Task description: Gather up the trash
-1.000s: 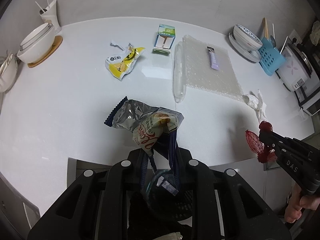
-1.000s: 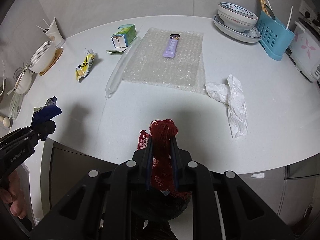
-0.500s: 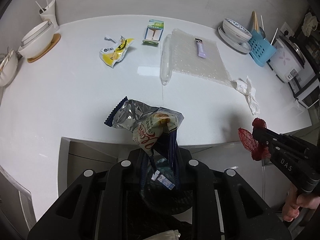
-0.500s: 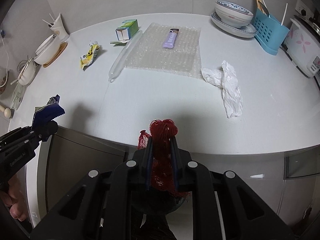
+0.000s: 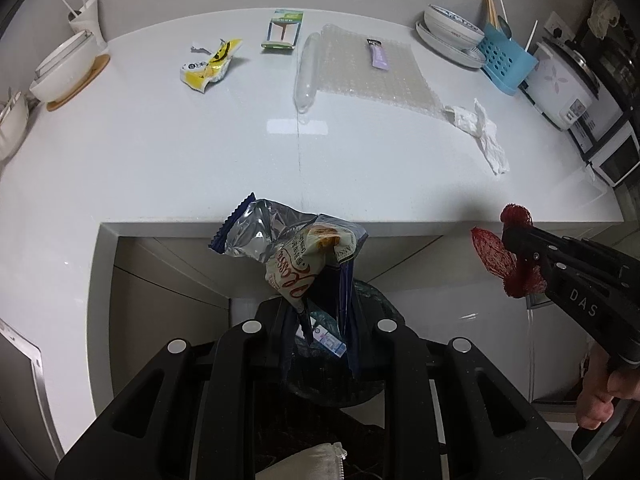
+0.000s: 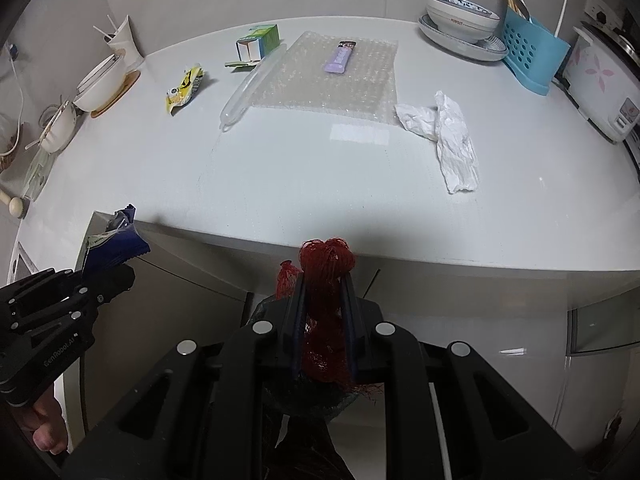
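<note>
My left gripper (image 5: 320,296) is shut on a crumpled silver and blue snack wrapper (image 5: 280,240), held out past the counter's front edge. My right gripper (image 6: 323,284) is shut on a bunched red mesh net (image 6: 326,260), also off the counter. Each one shows in the other's view: the right gripper (image 5: 516,240) with the red net (image 5: 492,252), the left gripper (image 6: 116,276) with the wrapper (image 6: 116,244). A dark lined bin (image 5: 380,300) sits under the left fingers. On the counter lie a yellow wrapper (image 5: 210,66), a green carton (image 5: 282,28), bubble wrap (image 5: 384,84), a purple packet (image 5: 378,54) and crumpled tissue (image 5: 484,128).
Stacked bowls (image 5: 448,26), a blue utensil rack (image 5: 506,62) and a rice cooker (image 5: 564,84) line the counter's right end. A white bowl on a wooden coaster (image 5: 66,66) and a paper cup (image 5: 86,12) stand at the left. Cabinet fronts (image 5: 168,272) run below the counter.
Both grippers have drawn back from the counter past its front edge and sunk a little, each keeping its load. The bin beneath has come further into view.
</note>
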